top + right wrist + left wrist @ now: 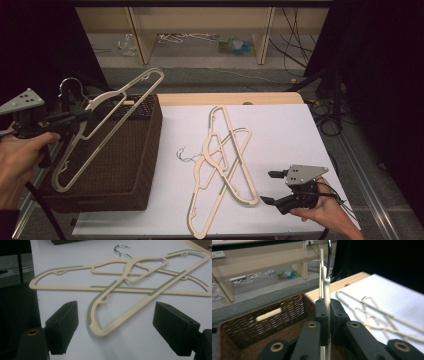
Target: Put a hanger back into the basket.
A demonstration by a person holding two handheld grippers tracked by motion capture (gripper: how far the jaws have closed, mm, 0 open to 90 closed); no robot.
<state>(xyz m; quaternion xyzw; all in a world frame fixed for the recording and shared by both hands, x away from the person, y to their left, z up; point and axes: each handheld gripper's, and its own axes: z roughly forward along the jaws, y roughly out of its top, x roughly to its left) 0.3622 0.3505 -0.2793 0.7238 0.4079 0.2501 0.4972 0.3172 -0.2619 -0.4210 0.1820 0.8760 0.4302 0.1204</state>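
Observation:
My left gripper (82,118) is shut on a cream plastic hanger (106,96) near its neck and holds it tilted in the air over a brown wicker basket (125,165). In the left gripper view the hanger (326,287) stands edge-on between the pads of that gripper (327,307), its metal hook rising above, with the basket (287,312) below. More cream hangers (225,160) lie crossed on the white sheet. My right gripper (269,187) rests open at the sheet's near right. In the right gripper view, that gripper (116,320) points at these hangers (130,277) with nothing between its jaws.
The white sheet (280,130) covers the table to the right of the basket. A wooden table edge (225,98) runs along the back. Beyond it stand wooden shelf legs (140,35) with small clutter on the floor. Cables (330,115) hang off the right side.

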